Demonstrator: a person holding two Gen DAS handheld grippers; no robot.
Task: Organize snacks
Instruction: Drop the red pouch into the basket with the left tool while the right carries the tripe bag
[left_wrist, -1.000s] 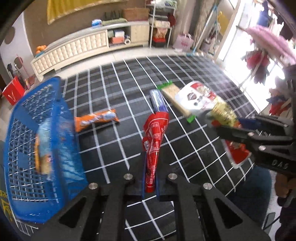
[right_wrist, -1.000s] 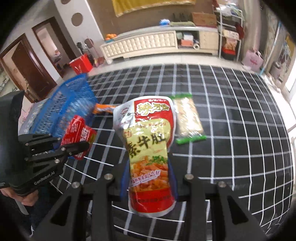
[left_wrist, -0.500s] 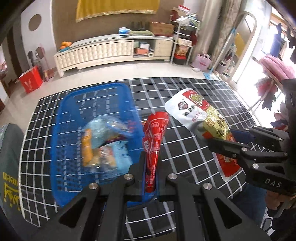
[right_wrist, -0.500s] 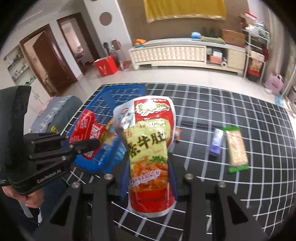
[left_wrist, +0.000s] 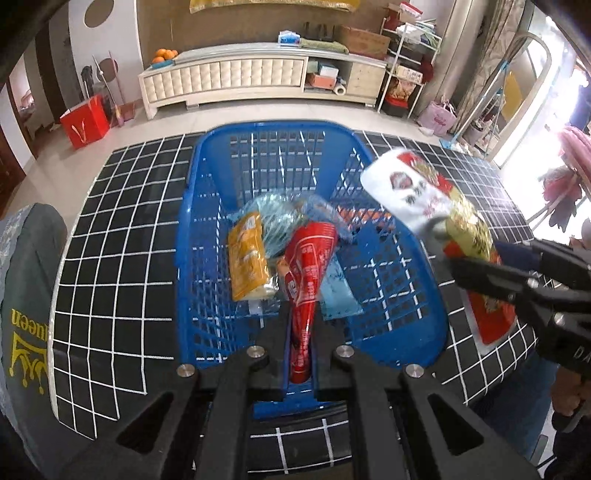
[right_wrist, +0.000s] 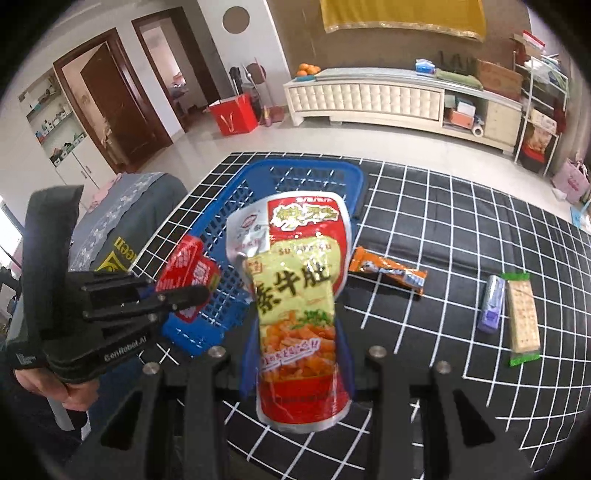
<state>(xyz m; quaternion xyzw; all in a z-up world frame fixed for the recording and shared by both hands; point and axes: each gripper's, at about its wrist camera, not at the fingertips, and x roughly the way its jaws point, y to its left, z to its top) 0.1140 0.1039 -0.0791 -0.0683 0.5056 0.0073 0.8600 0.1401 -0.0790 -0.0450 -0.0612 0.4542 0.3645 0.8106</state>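
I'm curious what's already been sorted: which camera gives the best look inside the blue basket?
The left wrist view: it looks almost straight down into the blue basket, showing packets on its floor beneath the held red packet. In the right wrist view, the basket is largely hidden behind the big yellow-and-red pouch.

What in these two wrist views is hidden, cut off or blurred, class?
- Left wrist view: the red packet covers the basket's middle snacks.
- Left wrist view: the large pouch is motion-blurred and its print unreadable.
- Right wrist view: the pouch and left hand-held gripper hide the basket's inside.
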